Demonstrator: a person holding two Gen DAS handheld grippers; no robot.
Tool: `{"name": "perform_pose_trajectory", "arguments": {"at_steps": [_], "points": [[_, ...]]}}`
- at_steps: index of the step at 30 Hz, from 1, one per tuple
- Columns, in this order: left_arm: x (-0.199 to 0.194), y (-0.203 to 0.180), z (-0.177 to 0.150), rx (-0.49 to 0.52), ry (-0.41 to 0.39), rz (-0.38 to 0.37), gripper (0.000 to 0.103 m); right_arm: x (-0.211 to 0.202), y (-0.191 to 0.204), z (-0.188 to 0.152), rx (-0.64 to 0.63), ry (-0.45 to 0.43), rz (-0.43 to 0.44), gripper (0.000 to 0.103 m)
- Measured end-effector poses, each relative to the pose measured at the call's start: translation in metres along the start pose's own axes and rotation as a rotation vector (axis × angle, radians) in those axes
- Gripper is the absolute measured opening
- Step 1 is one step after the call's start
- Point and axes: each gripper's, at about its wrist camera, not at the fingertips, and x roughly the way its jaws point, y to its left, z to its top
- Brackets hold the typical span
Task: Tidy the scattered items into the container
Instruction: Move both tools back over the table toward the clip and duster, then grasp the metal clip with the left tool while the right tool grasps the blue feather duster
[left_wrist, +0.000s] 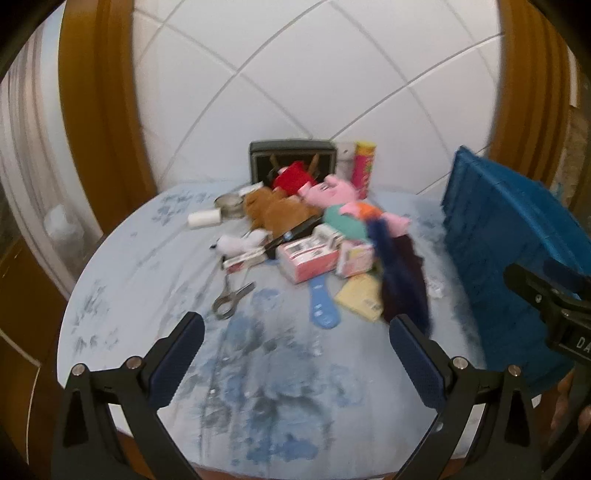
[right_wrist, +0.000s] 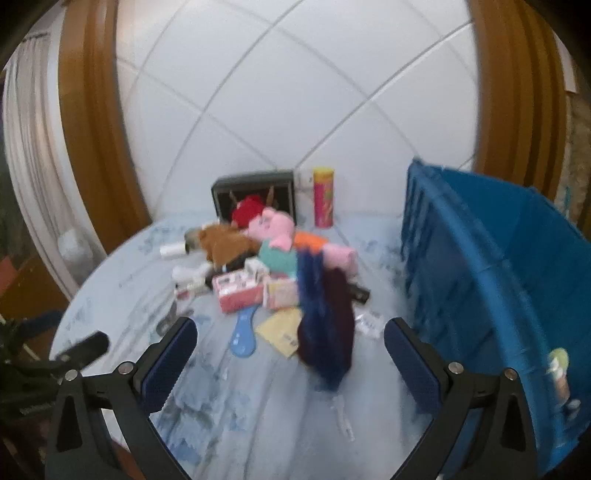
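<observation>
left gripper (left_wrist: 295, 354): jaws spread, empty, above the table (left_wrist: 122, 295)
right gripper (right_wrist: 291, 354): jaws spread, empty
pile (left_wrist: 306, 236): toys, boxes and scissors (left_wrist: 231, 295) mid-table
dark cloth (right_wrist: 327, 325): near edge of pile
bin (right_wrist: 491, 280): blue, right of pile, tilted
</observation>
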Motion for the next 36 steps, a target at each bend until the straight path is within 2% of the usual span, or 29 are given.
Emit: {"name": "perform_pose_trajectory", "arguments": {"at_steps": [5, 13, 17, 21, 25, 32, 33, 36], "points": [[0.032, 0.025, -0.008, -0.031, 0.06, 0.04, 0.102, 0.044, 0.006, -0.008, -0.007, 0.068, -0.013, 0.103], [0.105, 0.056, -0.022, -0.047, 0.177, 0.108, 0.102, 0.115, -0.014, -0.016, -0.005, 0.154, -0.008, 0.103], [0.145, 0.077, -0.031, -0.059, 0.227, 0.123, 0.102, 0.146, -0.036, -0.022, 0.071, 0.165, 0.019, 0.103], [0.183, 0.1, -0.032, -0.078, 0.268, 0.125, 0.102, 0.181, -0.047, -0.035, 0.125, 0.261, 0.041, 0.103], [0.226, 0.116, -0.026, -0.066, 0.308, 0.126, 0.102, 0.207, -0.05, -0.045, 0.154, 0.307, -0.005, 0.103], [0.299, 0.128, -0.015, -0.003, 0.357, 0.112, 0.102, 0.236, -0.053, -0.04, 0.164, 0.309, -0.106, 0.103], [0.305, 0.129, -0.015, 0.005, 0.359, 0.109, 0.1, 0.241, -0.053, -0.038, 0.16, 0.312, -0.114, 0.103], [0.33, 0.13, -0.018, 0.014, 0.395, 0.097, 0.08, 0.259, -0.054, -0.033, 0.144, 0.332, -0.139, 0.103]]}}
